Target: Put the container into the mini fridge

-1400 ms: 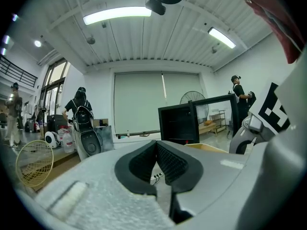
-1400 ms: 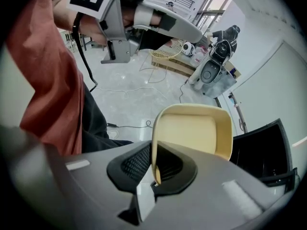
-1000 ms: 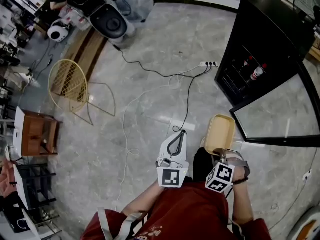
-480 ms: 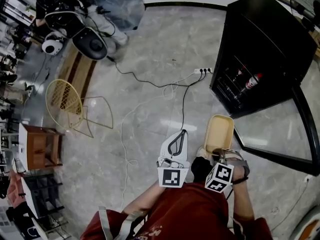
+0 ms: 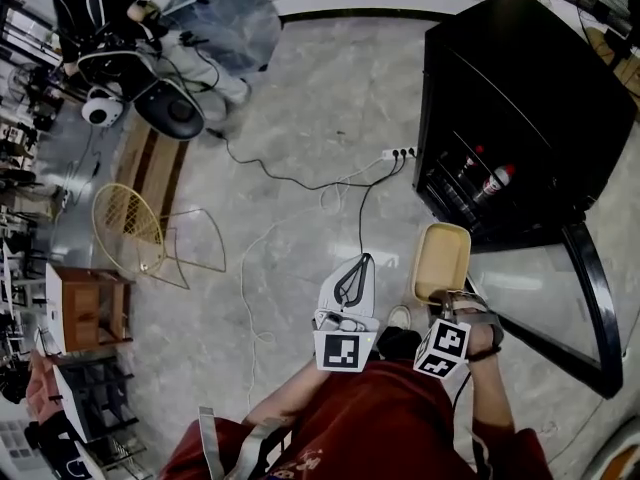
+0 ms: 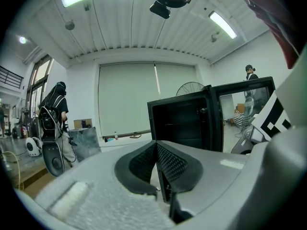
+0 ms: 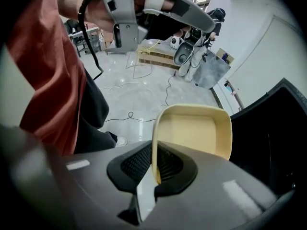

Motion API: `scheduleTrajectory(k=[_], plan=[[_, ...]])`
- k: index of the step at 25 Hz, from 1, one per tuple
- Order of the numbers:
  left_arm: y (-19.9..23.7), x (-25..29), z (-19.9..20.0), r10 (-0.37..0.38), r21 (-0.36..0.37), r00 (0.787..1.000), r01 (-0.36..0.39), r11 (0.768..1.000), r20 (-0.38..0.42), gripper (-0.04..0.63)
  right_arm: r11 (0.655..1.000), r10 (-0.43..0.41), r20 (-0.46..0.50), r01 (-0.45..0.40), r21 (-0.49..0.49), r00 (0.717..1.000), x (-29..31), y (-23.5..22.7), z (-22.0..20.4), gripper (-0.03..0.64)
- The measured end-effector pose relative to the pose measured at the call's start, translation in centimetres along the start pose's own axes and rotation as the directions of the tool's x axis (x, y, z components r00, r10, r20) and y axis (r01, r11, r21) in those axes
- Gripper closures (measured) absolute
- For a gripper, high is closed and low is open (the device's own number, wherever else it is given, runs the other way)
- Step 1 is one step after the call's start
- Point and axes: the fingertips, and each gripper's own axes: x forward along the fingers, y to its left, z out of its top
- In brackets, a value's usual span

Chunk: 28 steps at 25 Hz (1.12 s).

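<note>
In the head view the cream-yellow container [image 5: 442,258] is a shallow empty tray carried above the floor, just in front of the black mini fridge [image 5: 520,88]. My right gripper [image 5: 441,296] is shut on the tray's near rim. From the right gripper view the container [image 7: 194,128] stands on edge between the pads [image 7: 169,164], its rim pinched. The fridge's glass door [image 5: 560,293] hangs open at the right. My left gripper [image 5: 354,270] sits left of the tray, shut and empty; its own view shows the right gripper [image 6: 156,164] closed, with the fridge [image 6: 184,123] ahead.
Bottles [image 5: 494,180] stand on a fridge shelf. A power strip [image 5: 400,153] and loose cables [image 5: 300,183] lie on the marble floor ahead. A yellow wire chair [image 5: 135,213] and a wooden box [image 5: 85,306] stand at the left. A person [image 5: 110,18] is at the far left.
The fridge has come nearer and sits larger at the right of the head view. Both grippers keep their places in front of me; the container stays in the right one.
</note>
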Motion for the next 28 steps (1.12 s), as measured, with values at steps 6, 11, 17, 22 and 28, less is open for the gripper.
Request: scheduleTrajectory(k=[6, 11, 17, 22, 28], plan=[[-1.6, 2.2, 0.9, -0.03, 0.018, 1.0, 0.03, 0.999, 0.005, 0.592, 1.0, -0.007, -0.011, 0.008, 0.025, 1.0, 0.3, -2.0, -2.2, 0.6], [-2.6, 4.3, 0.7, -0.066, 0.015, 0.998, 0.066, 0.998, 0.011, 0.592, 0.996, -0.058, -0.04, 0.061, 0.059, 0.997, 0.9, -4.1, -3.6, 0.6], [-2.5, 7.4, 1.4, -0.15, -0.008, 0.987, 0.151, 0.989, 0.048, 0.591, 0.984, -0.102, -0.065, 0.11, 0.143, 0.993, 0.6, -6.5, -2.9, 0.6], [-1.4, 11.4, 2.3, -0.253, 0.01, 0.963, 0.253, 0.967, 0.092, 0.591, 0.959, -0.11, -0.105, 0.134, 0.251, 0.988, 1.0, -8.7, -1.8, 0.6], [-0.3, 16.1, 2.2, -0.383, 0.013, 0.919, 0.384, 0.923, 0.093, 0.591, 0.923, -0.087, -0.155, 0.138, 0.358, 0.984, 1.8, -11.4, -0.6, 0.6]])
